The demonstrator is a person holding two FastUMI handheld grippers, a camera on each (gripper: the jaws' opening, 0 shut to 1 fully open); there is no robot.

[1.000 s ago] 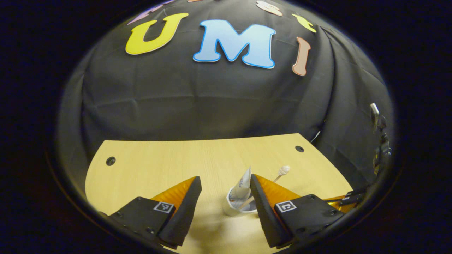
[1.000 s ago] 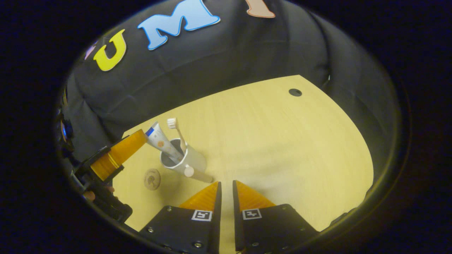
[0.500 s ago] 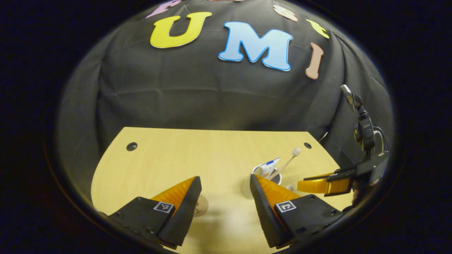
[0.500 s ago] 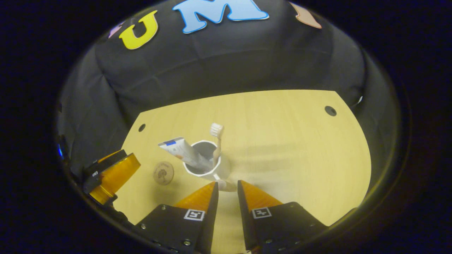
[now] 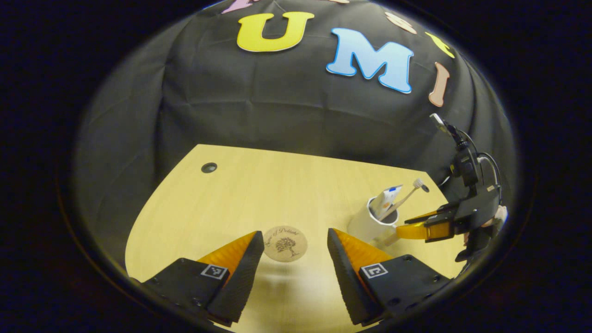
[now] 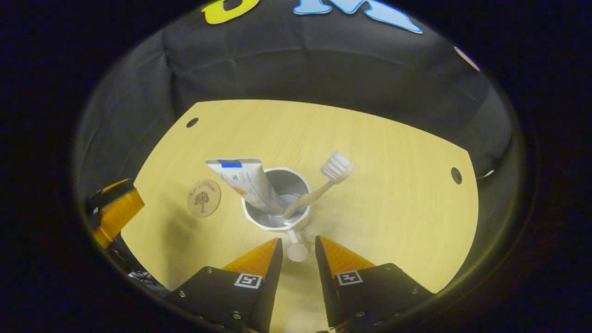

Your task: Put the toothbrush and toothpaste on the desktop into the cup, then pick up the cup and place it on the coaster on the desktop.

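A white cup (image 6: 276, 217) stands on the wooden desktop (image 6: 393, 194), holding a toothpaste tube (image 6: 247, 181) and a wooden toothbrush (image 6: 336, 167) that lean out of it. The cup's handle knob (image 6: 297, 252) sits between the fingers of my right gripper (image 6: 298, 244), which is narrowly open with small gaps either side. A round cork coaster (image 6: 204, 198) lies left of the cup. In the left gripper view, the coaster (image 5: 285, 243) lies just ahead of my wide-open left gripper (image 5: 293, 232), the cup (image 5: 367, 224) stands to its right, and the right gripper (image 5: 418, 230) is at the cup's side.
Dark cable holes mark the desktop (image 5: 209, 167) (image 6: 456, 175). Black cloth wall rises behind the table's far edge. The left gripper (image 6: 113, 210) is at the left rim of the right gripper view, beyond the coaster.
My right gripper has closed in on the cup and widened slightly around its handle. My left gripper has drawn away leftward from the cup to the coaster.
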